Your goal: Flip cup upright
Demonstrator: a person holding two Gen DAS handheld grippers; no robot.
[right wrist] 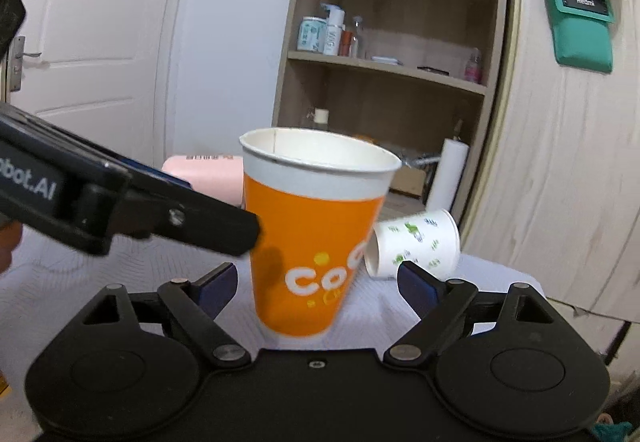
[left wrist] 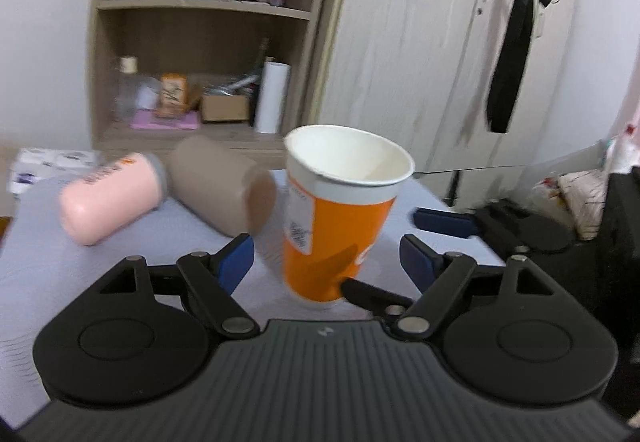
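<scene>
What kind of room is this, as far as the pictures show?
Probably a bedroom or a lived-in room at home, not a lab. A wooden shelf unit holds toiletry bottles, wardrobe doors stand beside it with a black ribbon hanging, and the orange cup stands on a cloth-covered surface.

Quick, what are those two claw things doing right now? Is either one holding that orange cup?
Left gripper: open, fingers either side of the orange cup, not clamping it.
Right gripper: open, straddling the same cup, holding nothing.

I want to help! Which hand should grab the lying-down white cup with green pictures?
Right, probably: the white cup lies just past the open right gripper; the left wrist view misses it.
</scene>
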